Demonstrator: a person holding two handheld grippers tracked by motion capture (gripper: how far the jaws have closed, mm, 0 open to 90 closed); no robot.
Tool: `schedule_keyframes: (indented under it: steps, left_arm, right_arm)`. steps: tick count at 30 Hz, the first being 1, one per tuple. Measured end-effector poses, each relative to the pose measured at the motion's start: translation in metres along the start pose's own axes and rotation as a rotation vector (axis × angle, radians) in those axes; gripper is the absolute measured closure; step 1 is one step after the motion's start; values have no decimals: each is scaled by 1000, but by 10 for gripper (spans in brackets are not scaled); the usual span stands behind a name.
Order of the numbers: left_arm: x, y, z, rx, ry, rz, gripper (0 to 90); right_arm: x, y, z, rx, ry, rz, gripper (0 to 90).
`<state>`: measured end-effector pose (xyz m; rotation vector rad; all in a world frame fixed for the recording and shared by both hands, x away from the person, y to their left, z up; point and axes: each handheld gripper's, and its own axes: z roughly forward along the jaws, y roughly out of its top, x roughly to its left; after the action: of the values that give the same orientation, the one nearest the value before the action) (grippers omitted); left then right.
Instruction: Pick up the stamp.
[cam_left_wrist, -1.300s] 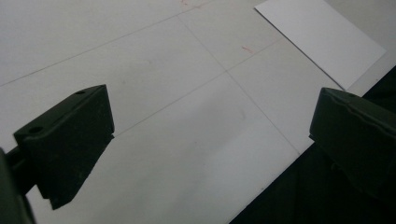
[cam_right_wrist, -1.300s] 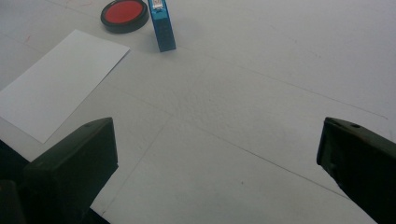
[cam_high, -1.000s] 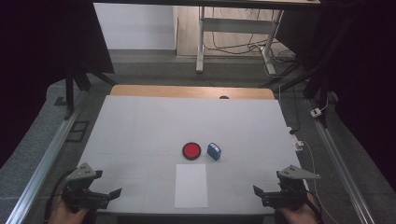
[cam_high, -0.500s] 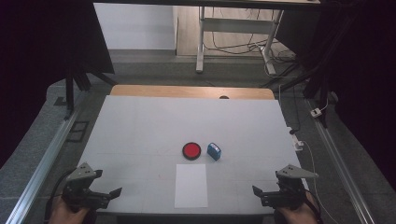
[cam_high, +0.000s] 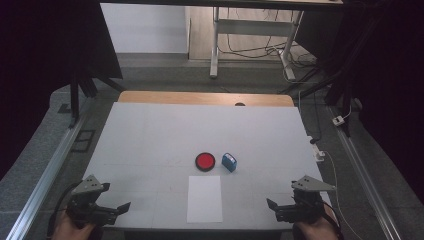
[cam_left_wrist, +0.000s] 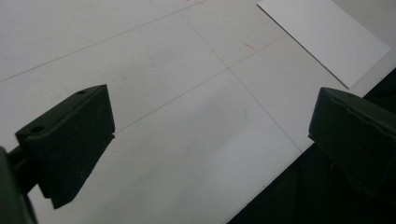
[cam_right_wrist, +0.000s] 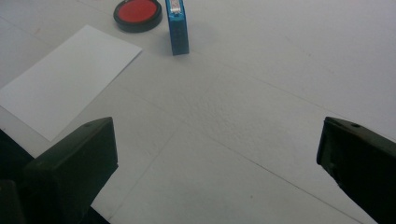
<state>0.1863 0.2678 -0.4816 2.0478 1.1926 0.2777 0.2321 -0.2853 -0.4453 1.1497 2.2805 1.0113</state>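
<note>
**Both grippers wait open at the near edge, stamp things in the middle**

The red ink pad (cam_high: 205, 161) is a flat round disc with a black rim and a matte red top. Just beside it, to its right and not touching, stands the blue stamp (cam_high: 229, 162), a small box of smooth plastic with a pale face on top; in the right gripper view it looks narrow and upright. In front of these two lies the white paper sheet (cam_high: 204, 198), a thin rectangle with sharp corners, flat on the table and reaching almost to the near edge.

The table (cam_high: 150, 140) has a pale grey, slightly grainy top with fine straight lines that cross it like a grid. Along its far side runs a strip of bare wood. Around the table the room is dark, with a grey floor, metal rails on both sides, cables, and the legs of another desk behind.

The left gripper (cam_high: 122, 206) is held by a hand at the near left corner, and its black blocky jaws stand wide apart with nothing between them. The right gripper (cam_high: 270, 203) is at the near right corner, also with jaws spread and empty. Both are well apart from the pad, the stamp and the sheet. Between the grippers and these things the table is bare.
</note>
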Motion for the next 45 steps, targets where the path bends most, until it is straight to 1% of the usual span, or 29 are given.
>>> schedule_keyframes:
  steps: [5,7,10,13,16,20,24,27,30,33,38,40,42,45]
  left_arm:
    - [0,0,1,7,-4,3,10]
    - [-1,1,1,12,-2,6,11]
    - [-1,0,1,12,-2,7,11]
    - [0,0,1,10,-3,6,11]
    - [-1,0,1,10,-3,7,11]
    - [-1,0,1,10,-3,8,11]
    - [-1,0,0,9,-4,8,11]
    - [-1,0,0,8,-3,9,10]
    - [-1,0,0,7,-4,9,10]
    - [-1,0,0,7,-6,10,10]
    - [-1,-1,-1,1,-9,15,7]
    - [-2,0,-1,-1,-5,20,6]
    - [-2,0,-1,-1,-11,20,6]
    - [-3,0,-1,1,-6,21,5]
  right_arm:
    - [-1,-1,3,-11,17,11,0]
    - [-1,-1,4,-8,20,1,0]
    - [0,1,5,-10,12,-32,0]
    - [0,2,5,-25,26,-32,0]
    - [2,4,6,-24,29,-45,0]
    - [2,6,8,-25,57,-56,0]
    - [2,8,10,-27,72,-49,0]
    - [2,11,12,-38,112,-25,0]
    - [2,12,14,-46,129,-23,0]
    - [2,13,15,-53,133,-24,0]
    - [4,18,19,-65,158,-46,0]
    - [4,20,21,-65,166,-48,0]
    - [5,21,23,-64,168,-48,0]
    - [5,22,25,-62,162,-52,0]
